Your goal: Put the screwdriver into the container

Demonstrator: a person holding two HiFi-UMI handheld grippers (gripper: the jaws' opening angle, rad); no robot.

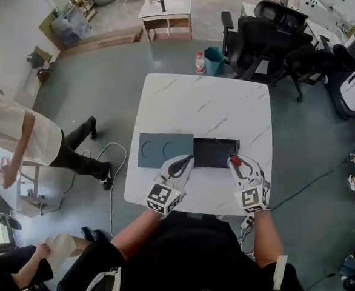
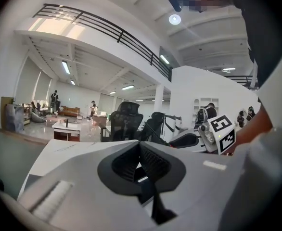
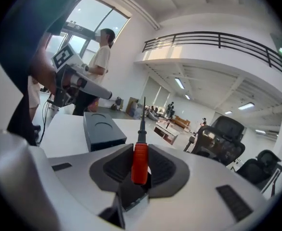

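Your right gripper [image 1: 237,161] is clamped on the red handle of the screwdriver [image 3: 140,161], whose thin dark shaft sticks out past the jaws and, in the head view, crosses the right end of the dark open container [image 1: 211,156] on the white marble-look table [image 1: 208,102]. Your left gripper [image 1: 183,161] hangs just beside the container's near left corner with its jaws drawn together and nothing between them. A grey box with two round recesses [image 1: 164,149] lies touching the container's left end.
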